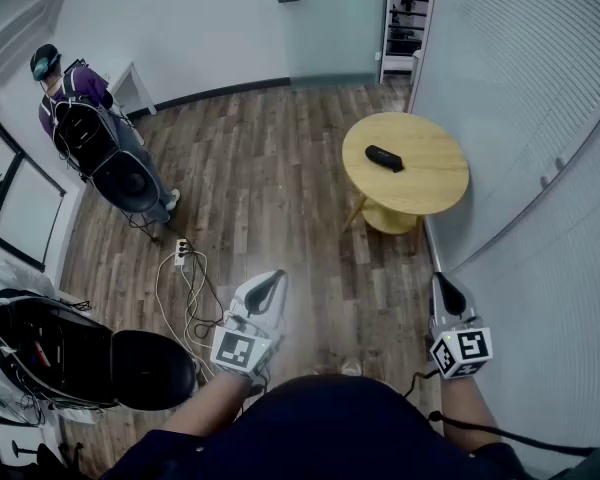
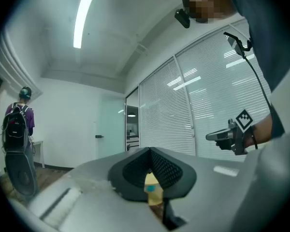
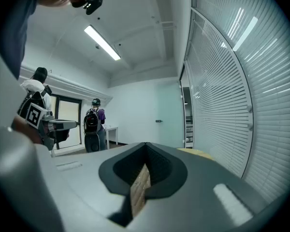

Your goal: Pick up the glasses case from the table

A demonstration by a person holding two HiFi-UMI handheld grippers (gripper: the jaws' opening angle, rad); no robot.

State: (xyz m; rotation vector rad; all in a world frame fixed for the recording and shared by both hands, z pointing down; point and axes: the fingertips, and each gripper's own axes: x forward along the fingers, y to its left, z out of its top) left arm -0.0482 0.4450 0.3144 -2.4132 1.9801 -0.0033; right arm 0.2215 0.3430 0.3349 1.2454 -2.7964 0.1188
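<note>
Wood-plank flooring (image 1: 280, 168) is bounded by white walls and, on the right, a glazed partition hung with horizontal blinds (image 1: 540, 88). Low over this floor the left hand-held gripper (image 1: 270, 281) is held, its dark textured pads (image 2: 166, 167) pressed together with nothing caught between them; a white shell and a marker cube (image 1: 238, 349) are carried behind. The right hand-held gripper (image 1: 447, 290) is likewise closed and empty, held near the blinds. Both are pointed away from the person, roughly level.

Further out, a round surface (image 1: 430, 190) of pale, smooth wood is seen close to the partition. The glasses case (image 1: 384, 158) is laid on it, left of its centre: a dark, matte, oblong shell with rounded ends, its long axis set diagonally from upper left to lower right in the head view. It is well apart from both hand-held grippers. A power strip (image 1: 181, 251) with looped cables is seen on the floor, and a person with a backpack (image 1: 80, 118) at the far left.
</note>
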